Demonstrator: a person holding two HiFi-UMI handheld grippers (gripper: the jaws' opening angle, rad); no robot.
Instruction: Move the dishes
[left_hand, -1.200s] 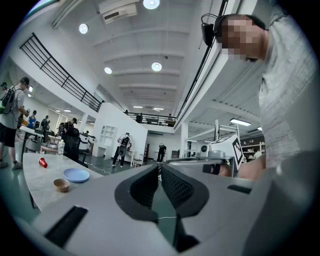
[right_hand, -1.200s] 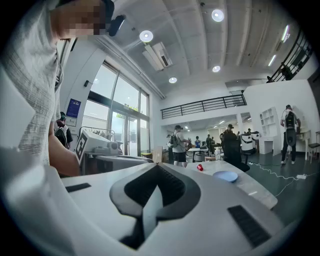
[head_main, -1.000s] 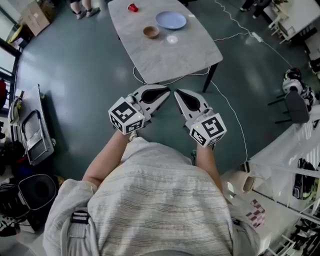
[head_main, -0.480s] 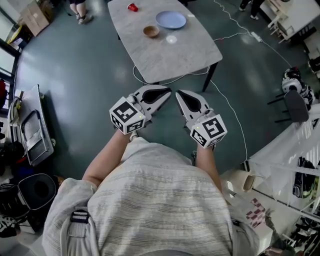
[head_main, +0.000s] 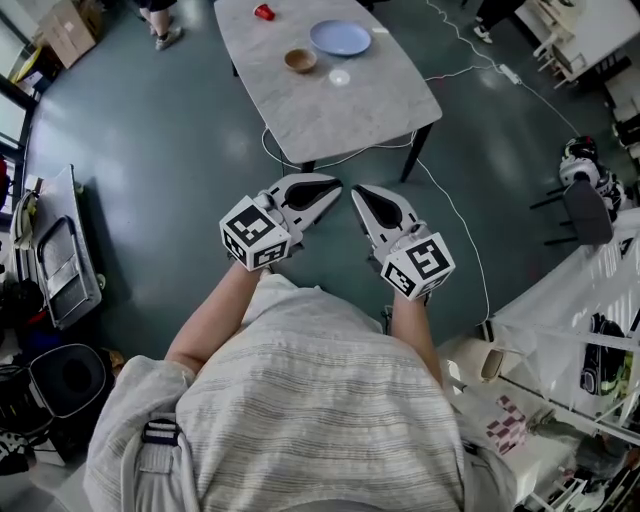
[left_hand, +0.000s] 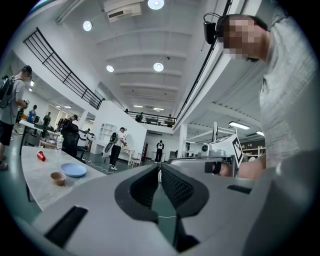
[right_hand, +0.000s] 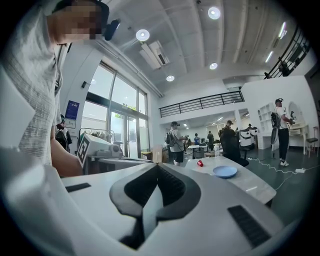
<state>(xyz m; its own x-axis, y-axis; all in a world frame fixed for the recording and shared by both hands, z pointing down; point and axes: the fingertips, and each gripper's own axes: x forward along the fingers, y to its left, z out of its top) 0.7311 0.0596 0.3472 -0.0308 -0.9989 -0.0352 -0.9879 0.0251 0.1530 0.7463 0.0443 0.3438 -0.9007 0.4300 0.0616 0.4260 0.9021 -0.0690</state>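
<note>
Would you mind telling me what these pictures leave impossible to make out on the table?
- Pale round thing by the brown bowl: too small in the head view to identify.
- Bowl's inside: head view too small; left gripper view sees only its side.
- Table far end: cut off by the head view's top edge.

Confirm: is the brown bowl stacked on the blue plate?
No, the brown bowl sits on the table beside the blue plate, apart from it.
</note>
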